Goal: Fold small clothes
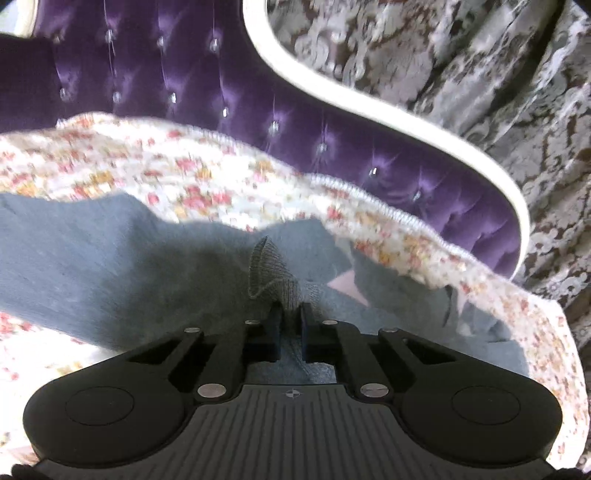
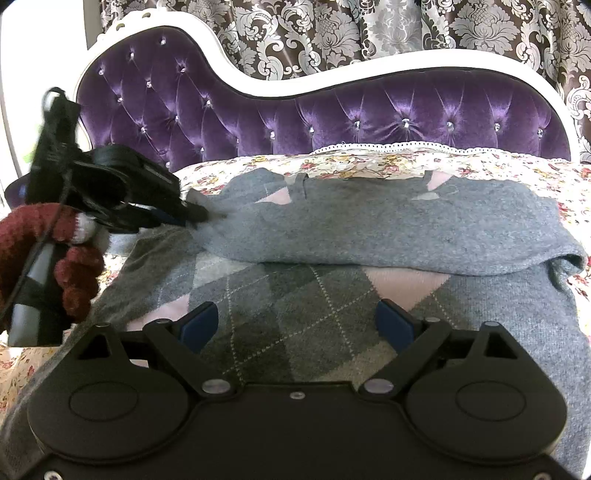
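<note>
A grey argyle sweater [image 2: 332,229] with pink diamonds lies on the floral cover, its far half folded over the near half. My left gripper [image 1: 291,314] is shut on a ribbed grey edge of the sweater [image 1: 269,269]. It also shows in the right wrist view [image 2: 199,216], gripping the folded layer's left end, held by a hand in a dark red glove [image 2: 74,269]. My right gripper [image 2: 299,325] is open and empty, just above the sweater's near argyle panel.
The floral cover [image 2: 369,162] lies over a purple tufted sofa [image 2: 369,114] with a curved white frame [image 2: 461,64]. A patterned brown and silver curtain [image 2: 332,33] hangs behind. The cover's lace edge [image 1: 369,201] runs along the sofa back.
</note>
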